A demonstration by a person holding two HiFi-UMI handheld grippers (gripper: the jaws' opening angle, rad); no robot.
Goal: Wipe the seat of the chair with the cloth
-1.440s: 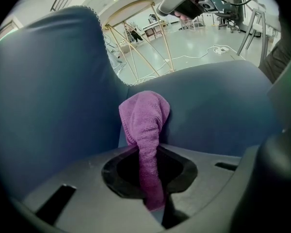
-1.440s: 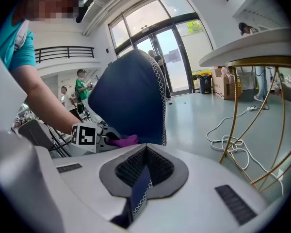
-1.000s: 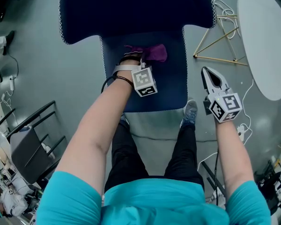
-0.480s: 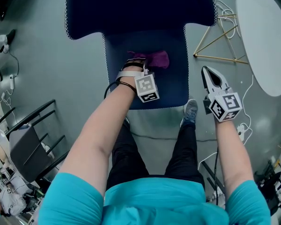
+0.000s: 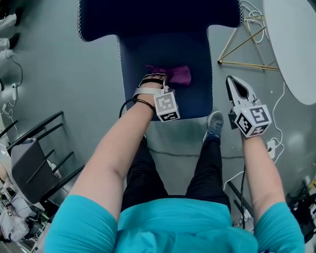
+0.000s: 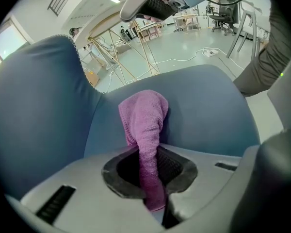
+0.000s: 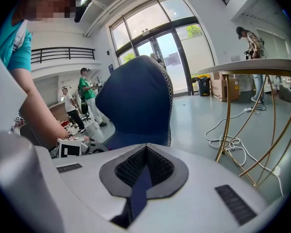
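Seat [image 6: 208, 110]; cloth [image 6: 145, 120] end inside left gripper [image 6: 153, 178]

A purple cloth [image 5: 175, 74] lies on the chair seat [image 5: 192, 96].

Teal short-sleeved shirt [image 5: 168, 231] up top, black trousers [image 5: 206, 167] below, one grey shoe [image 5: 214, 124] showing. Black cable [image 5: 127, 100] loops at the left wrist. Left gripper [image 5: 152, 74] and right gripper [image 5: 233, 82] are pale grey, with black ribbed pads [image 7: 129, 167], and each carries a white marker cube [image 5: 166, 105].
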